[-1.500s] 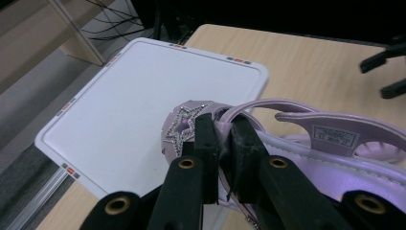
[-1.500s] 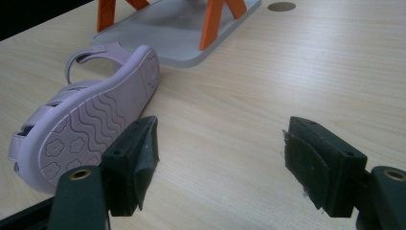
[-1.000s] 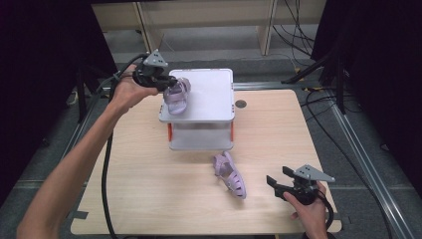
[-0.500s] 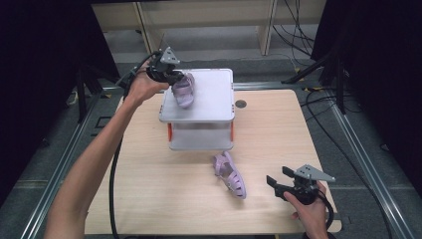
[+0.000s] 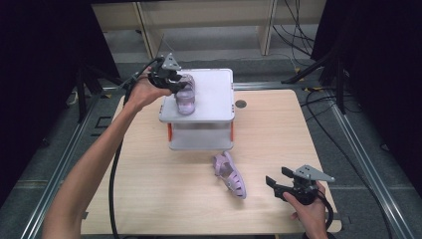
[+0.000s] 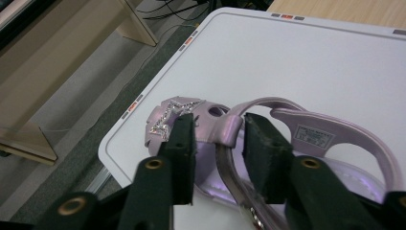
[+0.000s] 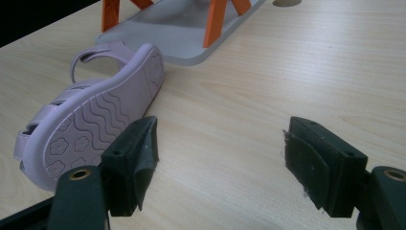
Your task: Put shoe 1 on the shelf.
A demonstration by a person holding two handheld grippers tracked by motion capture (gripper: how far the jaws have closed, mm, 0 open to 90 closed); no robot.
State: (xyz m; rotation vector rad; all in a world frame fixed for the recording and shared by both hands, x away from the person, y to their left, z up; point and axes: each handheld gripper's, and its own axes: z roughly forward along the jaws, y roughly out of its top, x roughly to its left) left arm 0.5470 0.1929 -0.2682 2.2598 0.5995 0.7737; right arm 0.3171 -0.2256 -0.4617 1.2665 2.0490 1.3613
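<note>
On the table point(image 5: 149, 164), two lilac sandals point(image 5: 230, 175).

One sandal point(image 5: 184, 97) lies on the shelf top point(image 5: 211, 94), between the left gripper's point(image 5: 171, 82) jaws. The other sandal point(image 5: 230, 174) lies on the table point(image 5: 278, 134), just left of the right gripper point(image 5: 273, 184).

Both forearms are bare, with no sleeves in sight. Each hand carries a black tool: the left tool point(image 5: 171, 79) and the right tool point(image 5: 287, 185) each bear a grey three-cornered plate on top and trail a black cable. The jaws are black, padded blocks fastened with brass-coloured screws.
</note>
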